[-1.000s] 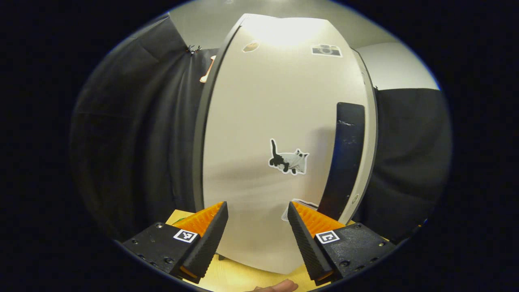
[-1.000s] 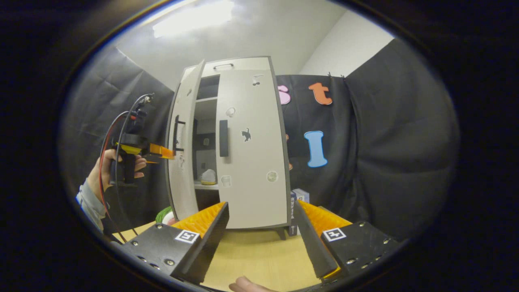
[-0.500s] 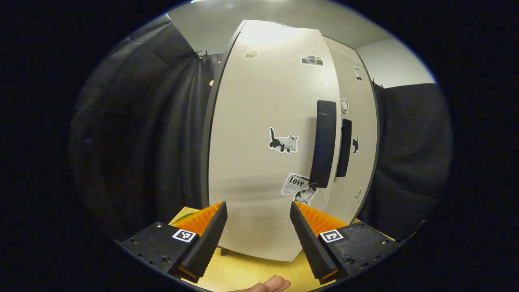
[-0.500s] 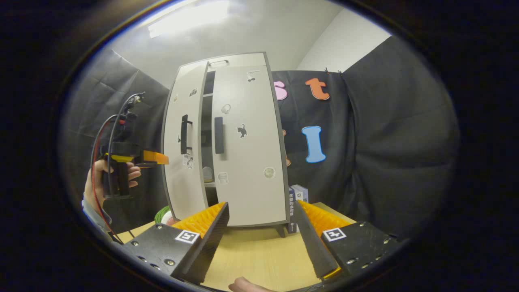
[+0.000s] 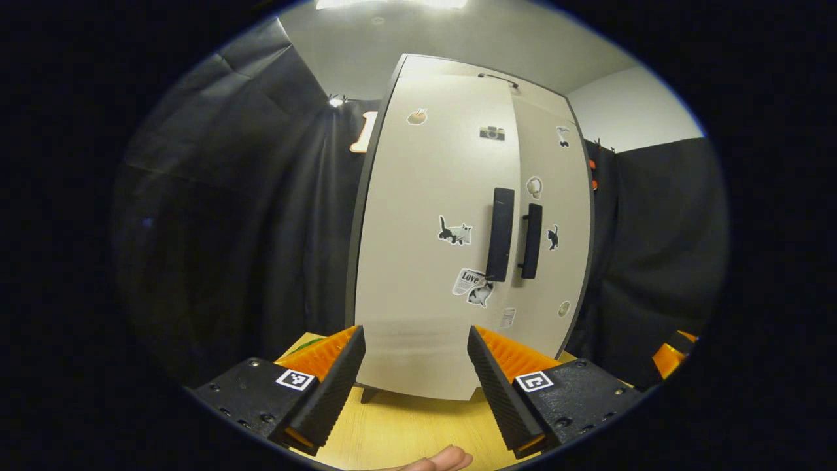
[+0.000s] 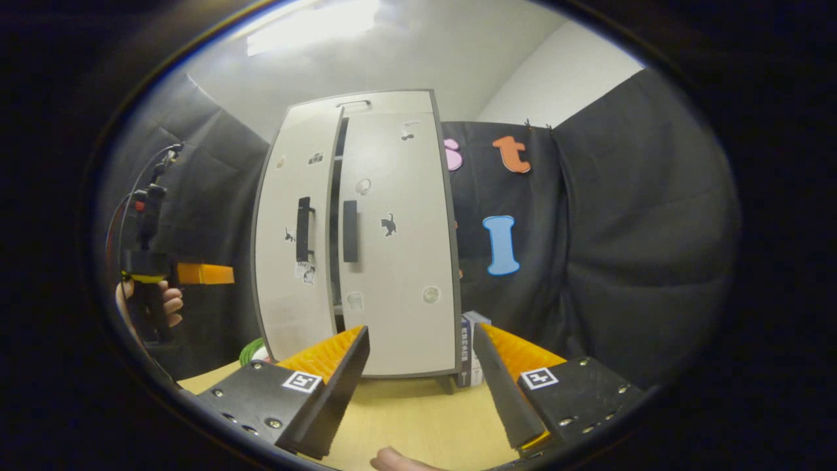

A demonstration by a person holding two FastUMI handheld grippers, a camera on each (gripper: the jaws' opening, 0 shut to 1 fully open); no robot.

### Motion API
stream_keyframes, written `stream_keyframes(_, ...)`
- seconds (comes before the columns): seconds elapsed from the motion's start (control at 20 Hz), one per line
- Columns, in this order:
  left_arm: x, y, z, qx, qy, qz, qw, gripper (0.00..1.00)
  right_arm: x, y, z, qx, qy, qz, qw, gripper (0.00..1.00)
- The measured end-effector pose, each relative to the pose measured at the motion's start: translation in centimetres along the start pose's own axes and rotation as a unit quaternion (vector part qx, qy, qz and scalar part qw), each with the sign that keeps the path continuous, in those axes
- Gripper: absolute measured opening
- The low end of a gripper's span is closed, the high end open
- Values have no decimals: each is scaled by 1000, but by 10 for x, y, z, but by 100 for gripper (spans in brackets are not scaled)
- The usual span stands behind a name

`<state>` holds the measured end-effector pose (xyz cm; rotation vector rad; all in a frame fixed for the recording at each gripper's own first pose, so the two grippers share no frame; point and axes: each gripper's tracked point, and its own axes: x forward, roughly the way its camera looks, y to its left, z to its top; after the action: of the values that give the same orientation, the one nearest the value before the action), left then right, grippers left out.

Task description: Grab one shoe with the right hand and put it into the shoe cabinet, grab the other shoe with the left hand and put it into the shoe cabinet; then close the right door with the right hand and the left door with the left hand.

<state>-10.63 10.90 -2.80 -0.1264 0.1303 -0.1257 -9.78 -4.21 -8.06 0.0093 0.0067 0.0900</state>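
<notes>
The white shoe cabinet [image 6: 356, 242] stands on the wooden table [image 6: 418, 418]. Its right door [image 6: 392, 242] is shut. Its left door [image 6: 294, 248] stands a narrow crack ajar, with a dark gap beside its black handle [image 6: 303, 220]. In the left gripper view the left door [image 5: 425, 248] and right door [image 5: 556, 216] nearly meet, handles [image 5: 500, 234] side by side. My left gripper [image 5: 415, 386] is open, a short way back from the left door and touching nothing. My right gripper [image 6: 422, 386] is open and empty over the table. The doors hide the cabinet's inside.
A hand holds the left gripper [image 6: 225, 274] left of the cabinet. The right gripper [image 5: 667, 356] shows at the far right edge. Small boxes [image 6: 471, 347] stand by the cabinet's right foot, and something green [image 6: 248, 350] lies by its left. Black cloth walls surround the booth.
The left door has swung from wide open to almost shut. My left gripper has drawn back from the door. The shoe on the shelf has passed out of sight.
</notes>
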Motion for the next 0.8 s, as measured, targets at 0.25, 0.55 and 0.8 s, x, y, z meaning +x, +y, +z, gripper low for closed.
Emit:
stream_keyframes(0.25,-38,-4,-13,36,5,12,999,96,1,5,18,6,-7,-4,1000,95)
stream_keyframes(0.55,-71,-18,-16,48,5,-1,999,96,-12,17,34,-19,-17,13,1000,95)
stream_keyframes(0.8,-85,-15,2,54,-22,6,998,95,-21,26,44,-7,-36,35,999,95)
